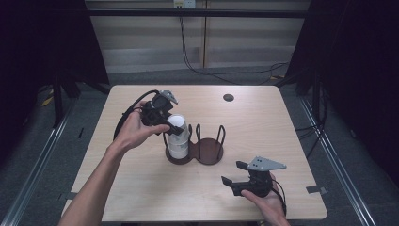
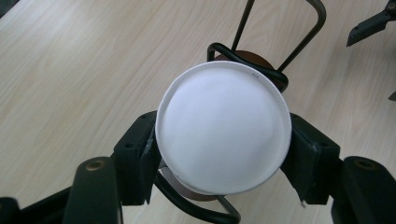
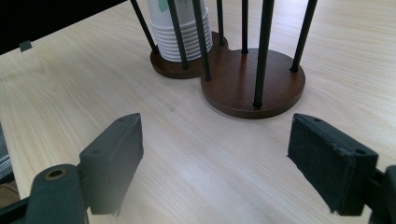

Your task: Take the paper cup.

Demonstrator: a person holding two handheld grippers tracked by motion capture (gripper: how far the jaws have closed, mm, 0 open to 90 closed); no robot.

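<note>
A stack of white paper cups point(image 1: 179, 143) stands upside down in the left ring of a dark wire cup holder point(image 1: 210, 151) at the table's middle. My left gripper point(image 1: 173, 126) reaches in from the left and is shut on the top cup point(image 1: 177, 122). In the left gripper view both pads press the sides of the cup point(image 2: 223, 128), whose round white base faces the camera. My right gripper point(image 1: 233, 172) rests open near the front right edge, well apart from the holder. Its view looks between open jaws at the holder's empty brown base point(image 3: 243, 88) and the stack point(image 3: 180, 42).
The light wooden table point(image 1: 263, 127) has a round dark grommet hole point(image 1: 228, 97) at the back right. Cables run over the floor behind the table. Dark stands flank both sides. The right gripper's jaw tip point(image 2: 369, 25) shows far off in the left gripper view.
</note>
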